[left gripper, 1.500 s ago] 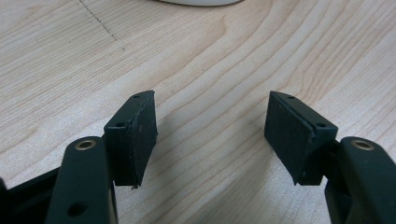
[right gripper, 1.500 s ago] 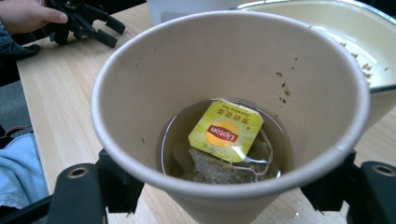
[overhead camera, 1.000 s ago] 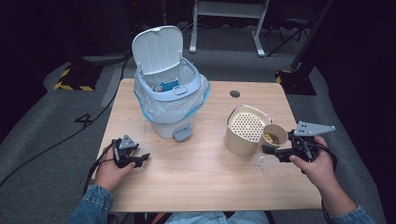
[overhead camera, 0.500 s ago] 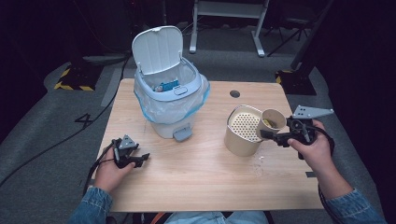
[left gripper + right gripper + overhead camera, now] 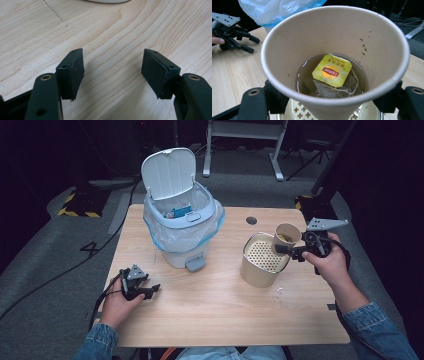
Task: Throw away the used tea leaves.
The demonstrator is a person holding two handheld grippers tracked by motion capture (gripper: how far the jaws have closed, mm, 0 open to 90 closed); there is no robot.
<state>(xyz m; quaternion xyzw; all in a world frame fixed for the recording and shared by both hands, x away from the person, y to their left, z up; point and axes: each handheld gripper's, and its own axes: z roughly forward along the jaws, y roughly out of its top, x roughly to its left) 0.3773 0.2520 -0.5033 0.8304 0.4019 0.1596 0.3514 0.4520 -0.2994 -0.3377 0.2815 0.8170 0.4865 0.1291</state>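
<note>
Paper cup (image 5: 334,42), one, holds one teabag (image 5: 329,88), one yellow tag (image 5: 332,70).

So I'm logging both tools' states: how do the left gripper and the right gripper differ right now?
The left gripper has open jaws with nothing between them; the right gripper is shut on the paper cup. The left rests low at the table; the right holds its cup above the perforated container. Both have black jaws.
</note>
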